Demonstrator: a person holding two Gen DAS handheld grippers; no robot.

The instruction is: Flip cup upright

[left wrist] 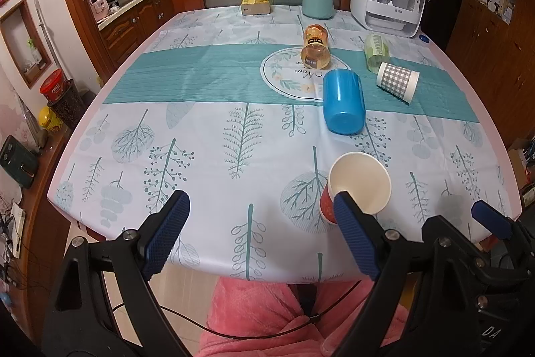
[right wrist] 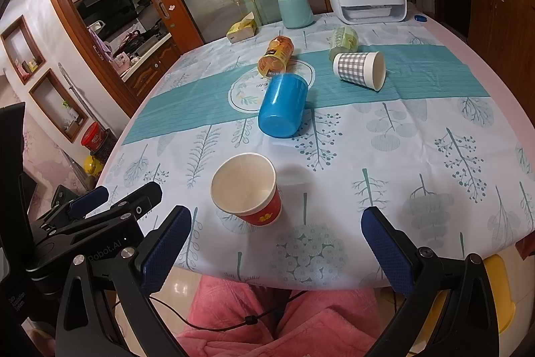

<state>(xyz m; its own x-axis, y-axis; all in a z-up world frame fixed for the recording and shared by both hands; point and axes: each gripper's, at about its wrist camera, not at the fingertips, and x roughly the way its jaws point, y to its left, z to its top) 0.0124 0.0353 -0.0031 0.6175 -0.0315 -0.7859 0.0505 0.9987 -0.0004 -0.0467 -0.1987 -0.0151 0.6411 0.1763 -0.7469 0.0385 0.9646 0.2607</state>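
The red paper cup [right wrist: 249, 193] stands mouth up near the table's [right wrist: 434, 256] front edge, between the 2 empty, wide open grippers, just ahead-left of the right gripper [right wrist: 276, 243] and ahead-right of the left gripper [left wrist: 257, 233]

Black plastic left gripper [left wrist: 259, 223] and right gripper [right wrist: 276, 235] carry textured blue pads [right wrist: 165, 248], silver screws [right wrist: 127, 253], thin black cable [right wrist: 234, 323]; fluffy pink garment [right wrist: 284, 317].
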